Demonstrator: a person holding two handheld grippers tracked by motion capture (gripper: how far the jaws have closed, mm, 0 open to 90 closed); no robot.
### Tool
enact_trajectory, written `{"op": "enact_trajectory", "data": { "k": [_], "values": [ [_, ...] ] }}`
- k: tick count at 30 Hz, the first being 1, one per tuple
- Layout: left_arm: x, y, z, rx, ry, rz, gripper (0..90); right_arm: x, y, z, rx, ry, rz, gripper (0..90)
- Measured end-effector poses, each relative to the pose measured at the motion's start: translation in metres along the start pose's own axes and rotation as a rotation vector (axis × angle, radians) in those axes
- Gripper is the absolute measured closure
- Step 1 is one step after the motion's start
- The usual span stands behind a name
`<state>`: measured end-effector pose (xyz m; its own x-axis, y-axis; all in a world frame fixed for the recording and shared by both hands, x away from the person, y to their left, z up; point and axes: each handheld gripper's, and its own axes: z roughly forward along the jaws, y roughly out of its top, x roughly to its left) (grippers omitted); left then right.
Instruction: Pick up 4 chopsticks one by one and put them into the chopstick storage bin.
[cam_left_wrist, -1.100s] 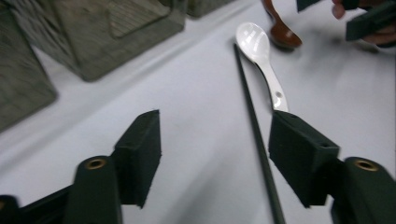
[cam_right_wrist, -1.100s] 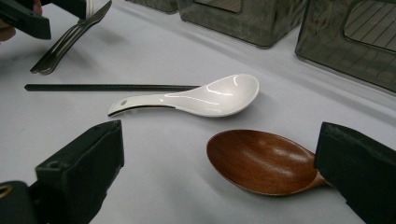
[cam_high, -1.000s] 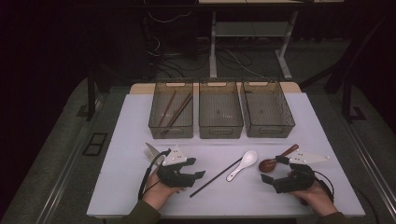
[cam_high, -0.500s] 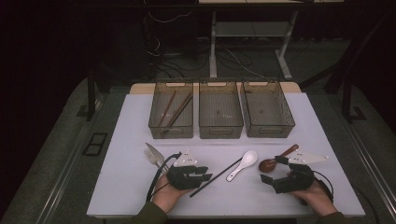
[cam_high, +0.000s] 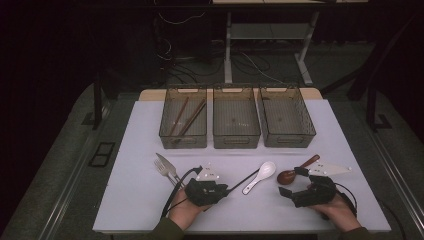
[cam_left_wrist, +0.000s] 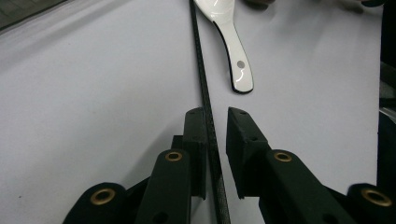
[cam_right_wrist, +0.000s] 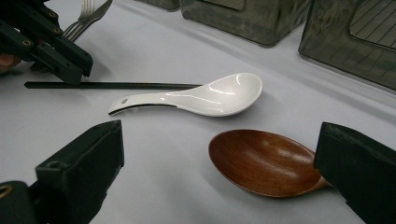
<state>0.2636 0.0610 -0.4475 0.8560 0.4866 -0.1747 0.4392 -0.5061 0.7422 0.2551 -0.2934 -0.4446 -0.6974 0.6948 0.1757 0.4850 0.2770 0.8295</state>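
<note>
My left gripper (cam_left_wrist: 216, 122) has just been closing around the black chopstick (cam_left_wrist: 201, 84) on the table, one pad touching, not yet clamped. Two brown chopsticks lie in the left bin (cam_high: 183, 119); spoons and fork remain unsorted.

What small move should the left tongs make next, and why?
Probably close the last bit. The left tongs have just been closing around the black chopstick, which lies between them on the table, one pad touching, a gap at the other.
</note>
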Motion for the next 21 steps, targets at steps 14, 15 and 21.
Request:
{"op": "enact_trajectory", "data": {
  "k": [14,15,21],
  "values": [
    [-0.0040,0.0001,0.0064,0.051,0.031,0.056,82.9,0.0003,0.0000,0.0000,0.003,0.003,0.000,1.5],
    [-0.0041,0.0001,0.0064,0.053,0.032,0.058,83.0,0.0004,0.0000,0.0000,0.003,0.003,0.000,1.5],
    [-0.0047,0.0016,0.0061,0.057,0.063,0.048,84.5,0.0004,0.0000,0.0001,0.005,0.002,0.001,1.5]
  ]
}}
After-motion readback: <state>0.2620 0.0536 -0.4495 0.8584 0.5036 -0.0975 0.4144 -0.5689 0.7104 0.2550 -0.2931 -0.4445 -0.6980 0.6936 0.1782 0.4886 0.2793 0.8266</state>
